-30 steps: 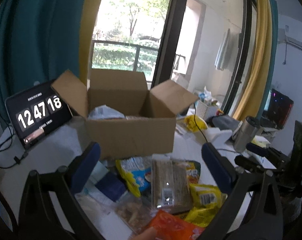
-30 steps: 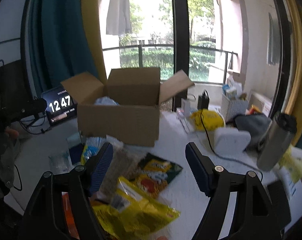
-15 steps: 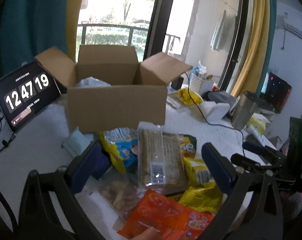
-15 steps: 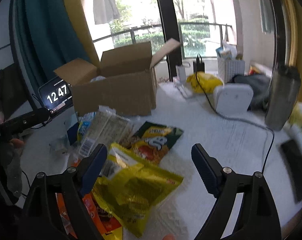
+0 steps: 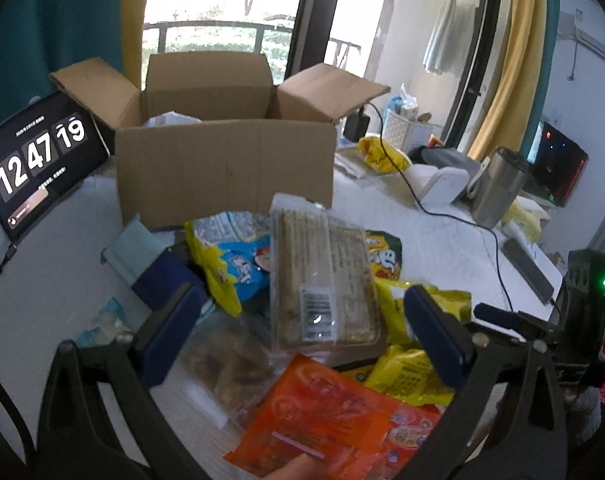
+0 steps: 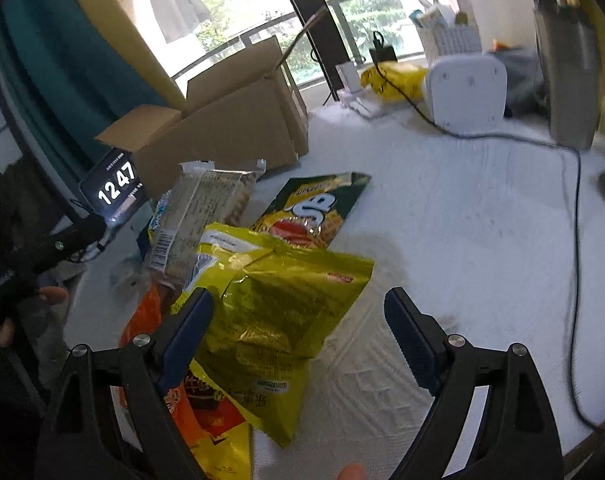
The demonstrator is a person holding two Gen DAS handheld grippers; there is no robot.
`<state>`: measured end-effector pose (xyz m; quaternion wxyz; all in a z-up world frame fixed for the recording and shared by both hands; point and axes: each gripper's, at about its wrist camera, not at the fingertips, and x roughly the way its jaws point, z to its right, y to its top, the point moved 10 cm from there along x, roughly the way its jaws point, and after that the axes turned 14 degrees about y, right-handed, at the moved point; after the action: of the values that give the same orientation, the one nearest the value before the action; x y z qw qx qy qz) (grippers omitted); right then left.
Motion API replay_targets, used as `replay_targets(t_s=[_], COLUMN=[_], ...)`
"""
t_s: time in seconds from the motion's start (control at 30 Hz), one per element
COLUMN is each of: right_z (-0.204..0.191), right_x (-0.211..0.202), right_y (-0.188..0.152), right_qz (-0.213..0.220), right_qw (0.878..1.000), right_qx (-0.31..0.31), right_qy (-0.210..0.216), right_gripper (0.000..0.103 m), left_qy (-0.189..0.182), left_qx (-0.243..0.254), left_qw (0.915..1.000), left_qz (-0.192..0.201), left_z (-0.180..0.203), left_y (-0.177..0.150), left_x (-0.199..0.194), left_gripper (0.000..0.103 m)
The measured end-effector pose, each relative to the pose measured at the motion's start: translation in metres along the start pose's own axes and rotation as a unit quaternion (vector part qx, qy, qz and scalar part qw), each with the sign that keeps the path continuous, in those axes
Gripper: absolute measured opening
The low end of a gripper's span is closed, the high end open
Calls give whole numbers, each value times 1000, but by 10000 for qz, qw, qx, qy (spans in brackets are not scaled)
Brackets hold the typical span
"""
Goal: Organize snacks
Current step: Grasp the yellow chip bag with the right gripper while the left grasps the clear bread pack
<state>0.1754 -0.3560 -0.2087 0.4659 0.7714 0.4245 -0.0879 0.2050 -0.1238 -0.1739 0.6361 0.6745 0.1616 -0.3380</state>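
A pile of snack packs lies on the white table in front of an open cardboard box (image 5: 226, 168) (image 6: 230, 132). My left gripper (image 5: 302, 308) is open above the pile, with a clear cracker pack (image 5: 322, 280) between and beyond its fingers and an orange bag (image 5: 334, 416) just below. My right gripper (image 6: 298, 304) is open and hovers over a crumpled yellow bag (image 6: 286, 304), whose left side is close to the left pad. A green and yellow chip bag (image 6: 318, 208) lies flat beyond it. A blue and yellow bag (image 5: 238, 256) rests near the box.
A tablet clock (image 5: 38, 160) leans left of the box. To the right stand a white device (image 6: 466, 92) and a steel tumbler (image 5: 496, 188); a black cable (image 6: 574, 240) crosses the table. A phone (image 5: 526, 276) lies near the right edge. A dark blue box (image 5: 162, 276) sits left of the pile.
Both grippers have come down toward the snack pile, which now fills more of each view. The right gripper has rolled, tilting its view, and its jaws stand a little wider.
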Motion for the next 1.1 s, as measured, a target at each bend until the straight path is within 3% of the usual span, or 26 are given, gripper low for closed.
replay_targets(t_s=[0.53, 0.57, 0.67, 0.7, 1.1], right_z=[-21, -22, -26, -26, -3], right_x=[39, 43, 45, 43, 7], right_y=[-6, -6, -5, -4, 24], right_qz=[-293, -345, -341, -360, 15], right_qw=[9967, 9959, 9960, 9965, 9990], right_qx=[502, 528, 413, 316, -26], right_qy=[572, 643, 711, 681, 454], right_gripper=[90, 89, 61, 57, 54], left_qy=[9, 8, 36, 54, 25], left_qx=[172, 200, 296, 316, 557], left_qw=[9996, 9995, 9992, 9992, 9974], left_qz=[-237, -235, -248, -257, -450], left_z=[8, 9, 13, 14, 38], left_y=[-11, -10, -10, -10, -5], left_x=[19, 20, 22, 23, 47], left_gripper=[102, 102, 102, 102, 101])
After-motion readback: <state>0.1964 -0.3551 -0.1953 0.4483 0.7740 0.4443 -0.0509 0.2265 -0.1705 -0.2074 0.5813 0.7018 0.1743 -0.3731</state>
